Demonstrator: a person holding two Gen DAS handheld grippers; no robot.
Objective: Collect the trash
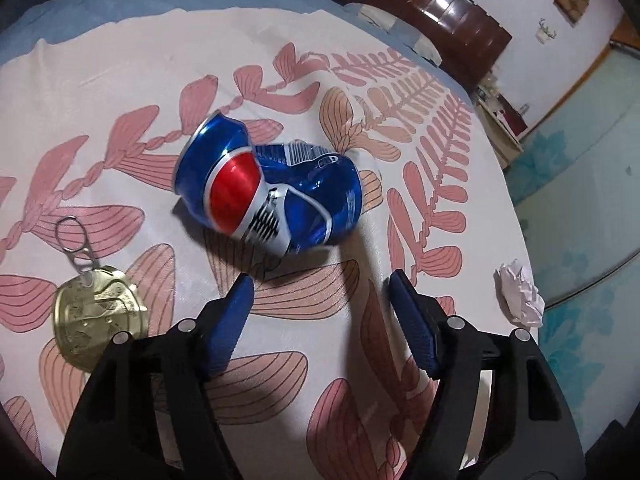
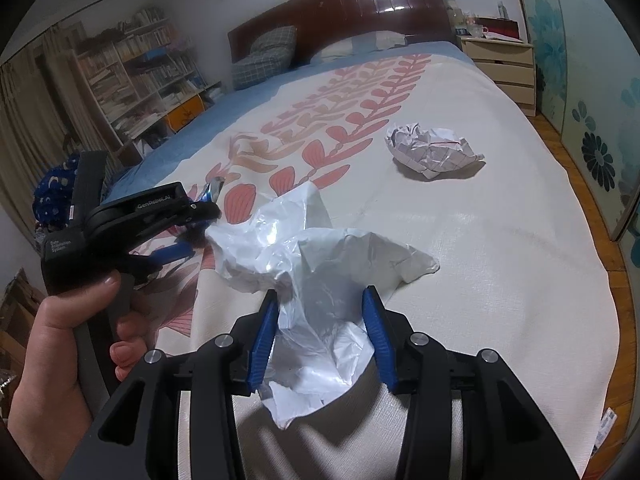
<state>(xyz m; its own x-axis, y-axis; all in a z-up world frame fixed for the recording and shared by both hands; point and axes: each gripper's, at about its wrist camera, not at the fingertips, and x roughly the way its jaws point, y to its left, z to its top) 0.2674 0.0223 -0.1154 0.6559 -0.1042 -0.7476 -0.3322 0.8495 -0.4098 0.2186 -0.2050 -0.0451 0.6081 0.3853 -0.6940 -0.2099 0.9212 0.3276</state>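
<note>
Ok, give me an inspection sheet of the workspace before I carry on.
Surface: bedspread, white with pink leaf print, over a blue sheet.
Job's things: crushed blue can lying on its side; gold pull-tab lid beside it; crumpled paper ball; white plastic bag.
Clutter: nothing seen.
Grippers: left tongs open, just short of the can, nothing between them; right tongs astride the bag, grip not clear.
Cables: nothing seen.
Surroundings: wooden headboard, pillows, bookshelf, nightstand.
</note>
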